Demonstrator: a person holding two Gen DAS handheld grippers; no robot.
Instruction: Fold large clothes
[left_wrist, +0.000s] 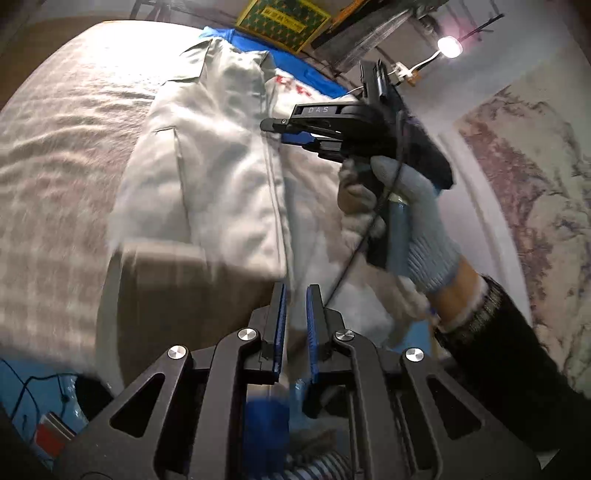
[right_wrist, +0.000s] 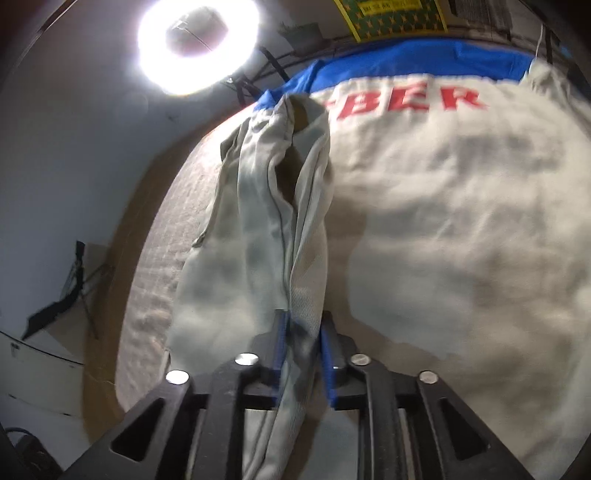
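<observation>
A pale grey garment (left_wrist: 207, 166) lies lengthwise on the bed, a pocket seam showing on its left half. Its near edge runs down into my left gripper (left_wrist: 295, 306), whose jaws stand almost closed on the blurred cloth there. In the left wrist view a gloved hand (left_wrist: 406, 206) holds my right gripper (left_wrist: 273, 131) over the garment's right edge. In the right wrist view a folded length of the garment (right_wrist: 258, 206) stretches away with an open cuff at its far end. It passes loosely between the parted jaws of my right gripper (right_wrist: 303, 332).
The bed carries a beige textured blanket (left_wrist: 62, 155), a white cover with red letters (right_wrist: 443, 192) and a blue sheet (right_wrist: 406, 62) at its far end. A ring light (right_wrist: 197, 40) glares at the bed's left. A green and yellow box (left_wrist: 284, 22) stands beyond the bed.
</observation>
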